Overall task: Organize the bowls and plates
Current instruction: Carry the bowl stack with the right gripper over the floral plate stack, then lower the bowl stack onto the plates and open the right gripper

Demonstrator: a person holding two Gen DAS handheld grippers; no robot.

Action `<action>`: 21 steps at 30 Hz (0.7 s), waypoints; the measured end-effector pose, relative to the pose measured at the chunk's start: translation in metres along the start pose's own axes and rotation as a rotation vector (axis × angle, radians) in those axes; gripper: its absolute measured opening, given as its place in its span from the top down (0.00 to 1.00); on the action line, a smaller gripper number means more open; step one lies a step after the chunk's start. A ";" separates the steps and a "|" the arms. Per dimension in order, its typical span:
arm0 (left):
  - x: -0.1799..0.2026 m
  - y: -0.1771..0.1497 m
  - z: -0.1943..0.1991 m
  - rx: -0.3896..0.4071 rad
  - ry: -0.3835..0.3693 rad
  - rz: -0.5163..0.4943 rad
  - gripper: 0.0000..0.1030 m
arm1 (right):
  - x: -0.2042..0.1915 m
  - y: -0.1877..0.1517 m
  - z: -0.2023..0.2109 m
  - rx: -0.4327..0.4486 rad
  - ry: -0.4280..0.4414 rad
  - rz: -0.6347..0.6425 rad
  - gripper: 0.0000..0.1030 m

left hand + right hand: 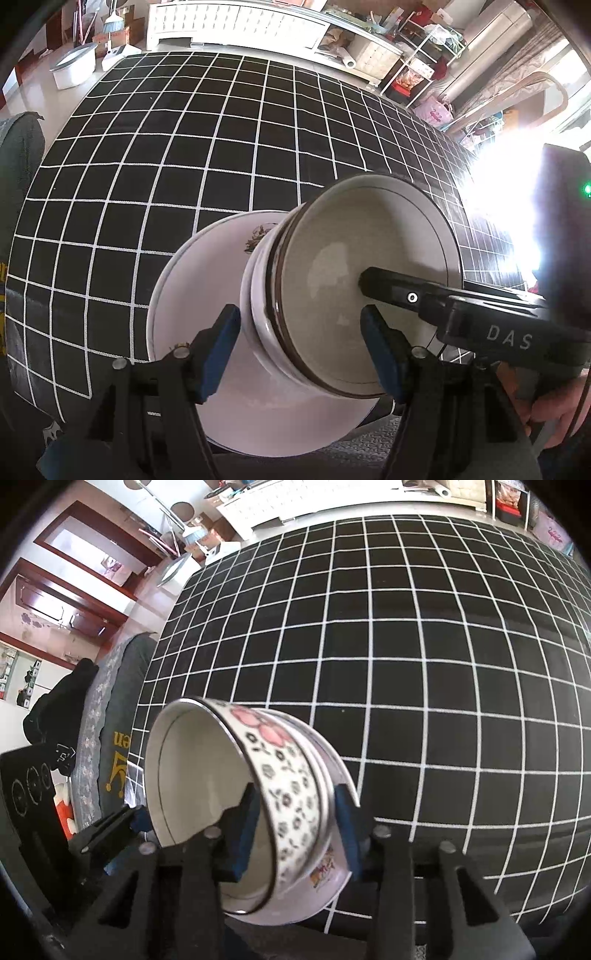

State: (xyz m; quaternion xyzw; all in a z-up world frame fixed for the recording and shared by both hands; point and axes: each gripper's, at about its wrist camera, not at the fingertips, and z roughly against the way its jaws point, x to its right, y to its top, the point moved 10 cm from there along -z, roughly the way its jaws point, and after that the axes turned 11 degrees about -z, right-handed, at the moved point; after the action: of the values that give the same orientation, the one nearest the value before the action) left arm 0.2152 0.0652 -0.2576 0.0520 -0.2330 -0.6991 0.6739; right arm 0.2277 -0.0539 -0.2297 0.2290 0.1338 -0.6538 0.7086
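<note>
In the left wrist view my left gripper (301,341) is shut on the rims of stacked bowls (328,284), one finger outside and one inside. The bowls tilt over a white plate (192,306) with small flower prints, lying on the black checked tablecloth (221,140). My right gripper comes in from the right with a black finger (391,291) inside the top bowl. In the right wrist view my right gripper (295,829) is shut on the wall of the flowered bowl stack (291,797), with the left gripper (110,827) at the left.
The table's near edge lies under the plate and the cloth stretches far beyond. A dark cushioned seat (107,709) stands left of the table. A white cabinet (236,26), shelves and a white bin (74,66) stand past the far edge.
</note>
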 end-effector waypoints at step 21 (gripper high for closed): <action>0.004 -0.007 0.034 0.045 0.046 -0.005 0.37 | 0.005 -0.011 0.009 -0.001 -0.019 -0.032 0.64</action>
State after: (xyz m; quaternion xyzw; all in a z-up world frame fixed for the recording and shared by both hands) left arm 0.1950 0.0701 -0.2294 0.0838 -0.2328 -0.6941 0.6760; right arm 0.2165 -0.0635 -0.2263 0.2201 0.1312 -0.6672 0.6994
